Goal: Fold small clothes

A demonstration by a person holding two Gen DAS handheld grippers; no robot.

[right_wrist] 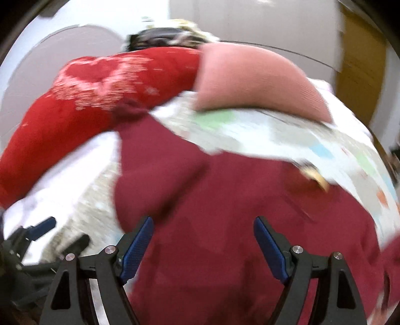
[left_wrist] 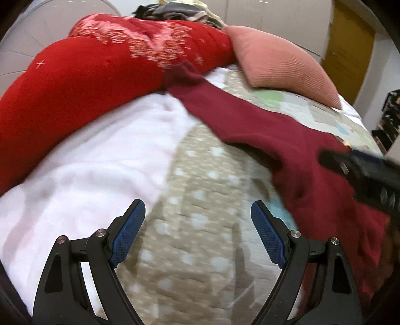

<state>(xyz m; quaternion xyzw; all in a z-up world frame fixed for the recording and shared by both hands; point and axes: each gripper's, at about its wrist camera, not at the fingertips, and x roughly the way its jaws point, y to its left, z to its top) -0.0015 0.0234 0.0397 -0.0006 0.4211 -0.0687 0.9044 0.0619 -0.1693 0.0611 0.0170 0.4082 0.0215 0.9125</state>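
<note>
A dark red garment lies spread on the patchwork quilt, one long part running up toward the bright red blanket. My right gripper hovers over its broad part, open, with no cloth between the pads. In the left wrist view the same garment crosses the right side, and one of the right gripper's fingers reaches over it. My left gripper is open over bare dotted quilt, beside a white cloth. The pictures are blurred.
A bright red blanket with a white pattern lies bunched across the far left. A pink cushion sits at the back right, and a pile of mixed clothes behind it. A yellow door stands beyond the bed.
</note>
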